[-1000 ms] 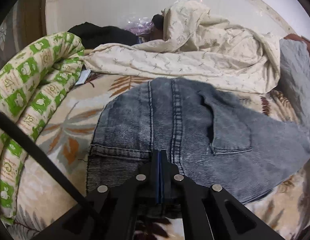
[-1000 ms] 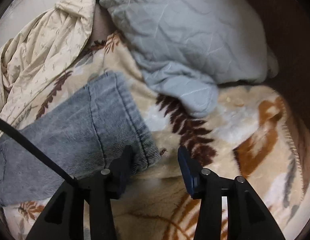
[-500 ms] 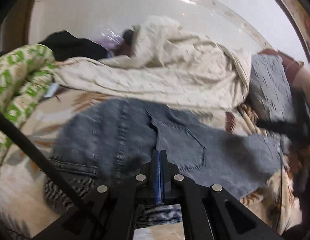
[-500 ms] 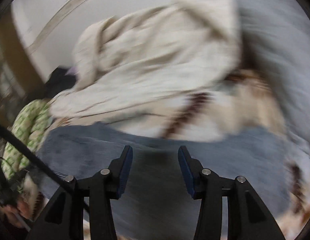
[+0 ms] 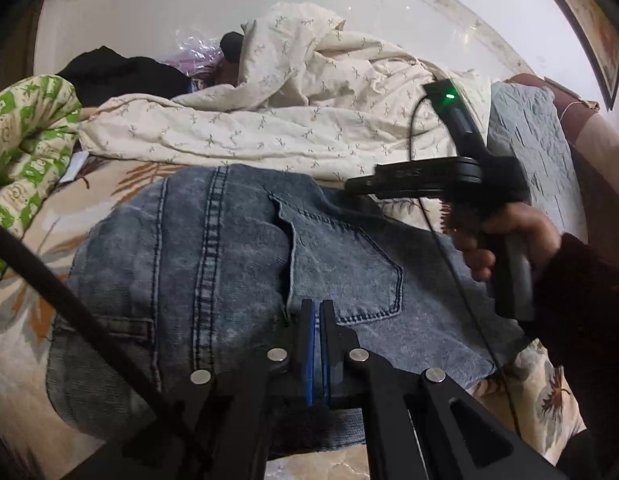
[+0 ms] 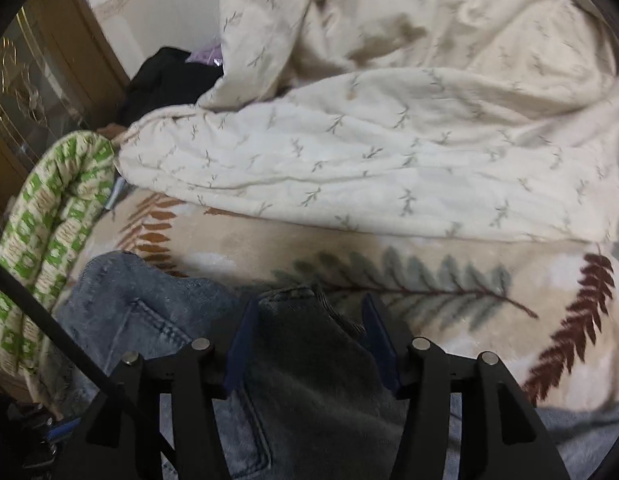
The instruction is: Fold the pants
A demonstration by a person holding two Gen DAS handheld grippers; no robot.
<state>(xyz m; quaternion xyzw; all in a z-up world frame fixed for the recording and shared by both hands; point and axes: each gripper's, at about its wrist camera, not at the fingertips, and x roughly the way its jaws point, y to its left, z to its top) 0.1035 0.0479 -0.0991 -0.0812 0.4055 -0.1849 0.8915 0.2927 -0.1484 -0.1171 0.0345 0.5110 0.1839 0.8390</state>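
Note:
Blue jeans (image 5: 237,280) lie flat on the bed, seat up, with a back pocket (image 5: 349,272) showing. My left gripper (image 5: 316,308) sits low over the waistband by that pocket. Its pads are almost together and just starting to open, with only a thin slit between them and no fabric visibly pinched. A hand (image 5: 509,236) holds my right gripper (image 5: 361,186) at the jeans' far edge. In the right wrist view the right gripper (image 6: 311,304) has its jaws apart and opening. A shadowed fold of the jeans (image 6: 141,312) lies between its fingers. Whether the pads touch that fold is unclear.
A crumpled cream duvet (image 5: 309,120) is piled behind the jeans. A green patterned quilt (image 5: 25,140) borders the left, and a grey-blue quilted pillow (image 5: 525,140) lies at the right. Black clothing (image 5: 121,76) sits at the back. The leaf-print blanket (image 6: 349,248) covers the bed. A wooden cabinet (image 6: 37,80) stands beyond.
My right gripper swept from the leg hem by the pillow across to the jeans' far edge and came into the left wrist view, its jaws wider. A thin slit appeared between the left pads.

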